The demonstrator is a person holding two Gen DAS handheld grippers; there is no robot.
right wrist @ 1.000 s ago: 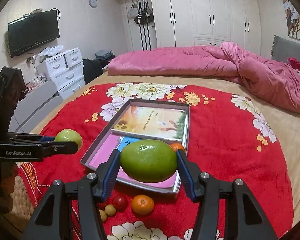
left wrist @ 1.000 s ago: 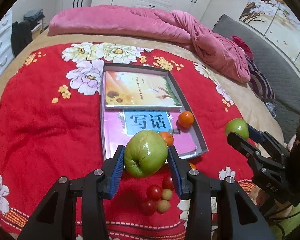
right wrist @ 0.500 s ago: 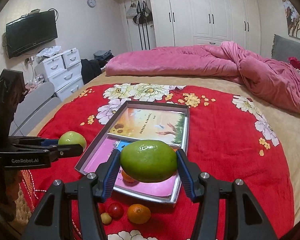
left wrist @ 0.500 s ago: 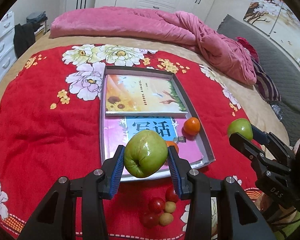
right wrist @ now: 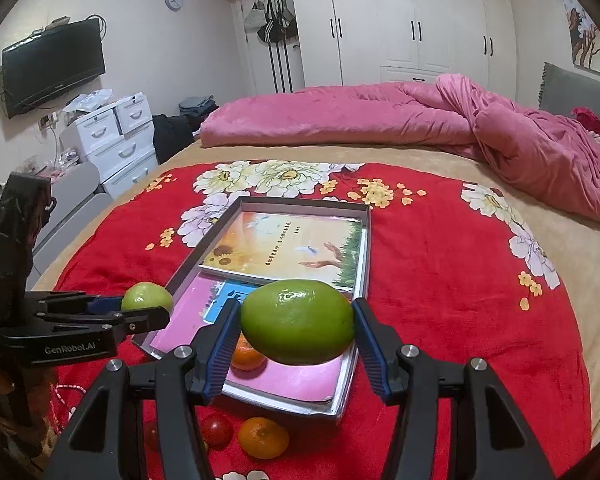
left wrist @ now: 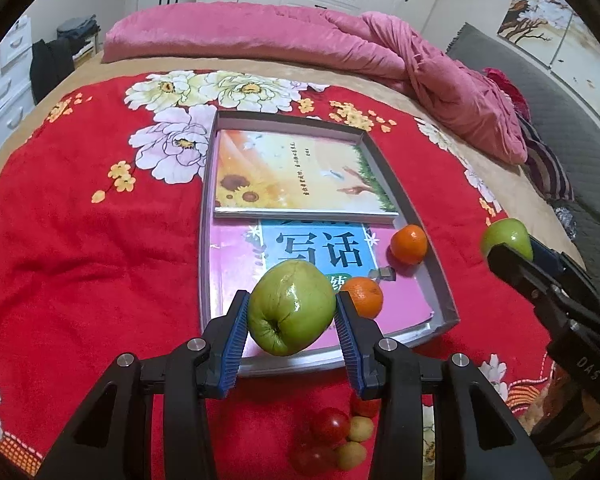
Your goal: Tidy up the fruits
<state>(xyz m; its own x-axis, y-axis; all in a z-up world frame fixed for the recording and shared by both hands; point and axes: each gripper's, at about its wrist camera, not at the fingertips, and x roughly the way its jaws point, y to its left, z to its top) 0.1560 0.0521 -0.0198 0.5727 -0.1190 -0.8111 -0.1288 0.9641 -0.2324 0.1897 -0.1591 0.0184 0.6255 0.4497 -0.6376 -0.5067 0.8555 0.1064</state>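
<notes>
My left gripper (left wrist: 292, 314) is shut on a green apple (left wrist: 292, 308), which hangs over the near end of a grey tray (left wrist: 284, 118). My right gripper (right wrist: 298, 328) is shut on a larger green oval fruit (right wrist: 298, 322) above the tray's (right wrist: 300, 202) near right part. Each gripper shows in the other's view: the right gripper (left wrist: 516, 250) and the left gripper (right wrist: 140, 308). Two oranges (left wrist: 409, 245) (left wrist: 363, 296) lie in the tray. Another orange (right wrist: 263, 438) and cherry tomatoes (left wrist: 330, 424) lie on the red cloth in front of it.
Two books fill the tray: a sunflower one (left wrist: 300, 176) at the far end, a pink and blue one (left wrist: 236, 264) nearer. The tray sits on a red flowered cloth (left wrist: 80, 240) over a bed. A pink quilt (right wrist: 380, 116) lies behind; white drawers (right wrist: 112, 140) stand to the left.
Both grippers have moved forward and down towards the tray, each still holding its fruit. The apple now hangs over the tray's near end instead of the cloth in front of it.
</notes>
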